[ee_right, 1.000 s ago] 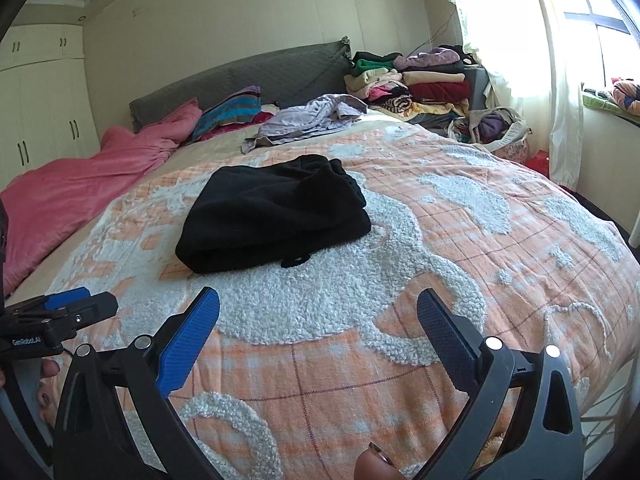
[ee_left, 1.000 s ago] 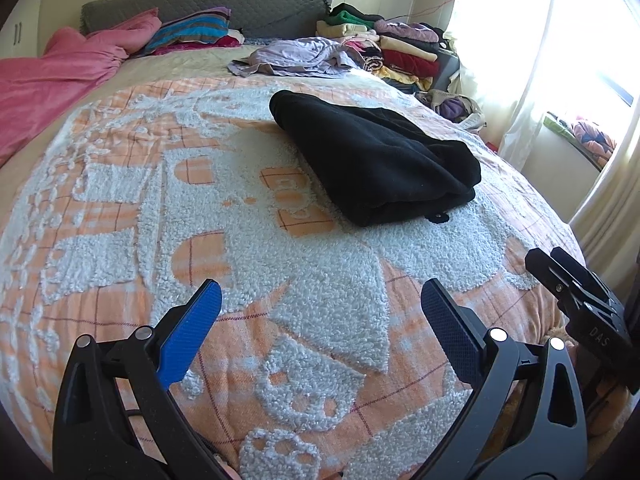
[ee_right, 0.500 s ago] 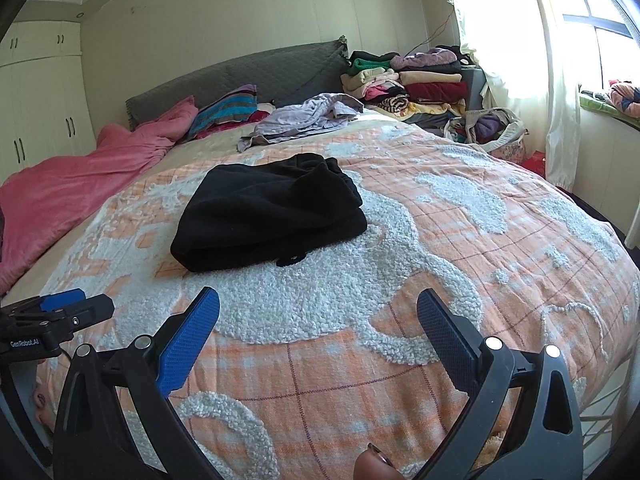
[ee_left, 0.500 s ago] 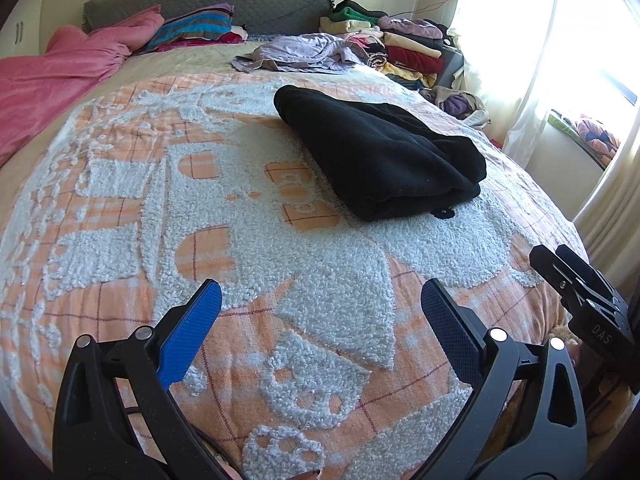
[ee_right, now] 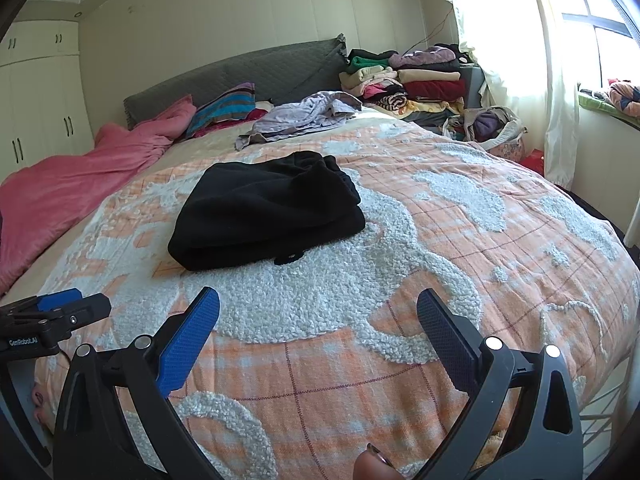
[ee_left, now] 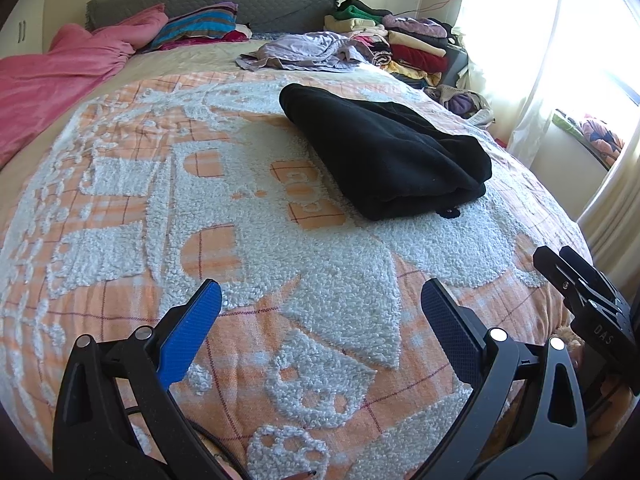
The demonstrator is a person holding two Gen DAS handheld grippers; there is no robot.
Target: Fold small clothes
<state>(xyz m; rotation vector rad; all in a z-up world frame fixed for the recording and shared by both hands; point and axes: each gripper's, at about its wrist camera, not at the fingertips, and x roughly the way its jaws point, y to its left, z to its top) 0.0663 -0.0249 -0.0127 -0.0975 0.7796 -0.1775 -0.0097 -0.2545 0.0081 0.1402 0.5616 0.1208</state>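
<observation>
A black garment (ee_left: 384, 156) (ee_right: 264, 212) lies folded into a thick bundle in the middle of the bed, a small loop sticking out at its near edge. My left gripper (ee_left: 320, 304) hovers open over the bedspread well short of the bundle, nothing between its fingers. My right gripper (ee_right: 318, 308) is also open and empty, at the near side of the bed. Each gripper shows at the edge of the other's view: the right gripper (ee_left: 580, 292) at the far right of the left wrist view, the left gripper (ee_right: 56, 312) at the far left of the right wrist view.
An orange-and-white tufted bedspread (ee_left: 224, 208) covers the bed. A crumpled lilac garment (ee_right: 304, 114) lies near the grey headboard (ee_right: 240, 76). A pink blanket (ee_right: 72, 184) sits at the left, stacked folded clothes (ee_right: 416, 80) at the back right, a curtained window (ee_right: 516, 40) on the right.
Both grippers have drawn back and lifted slightly, so the black bundle sits a little lower in both views. The jaws stay open; the garment has not moved.
</observation>
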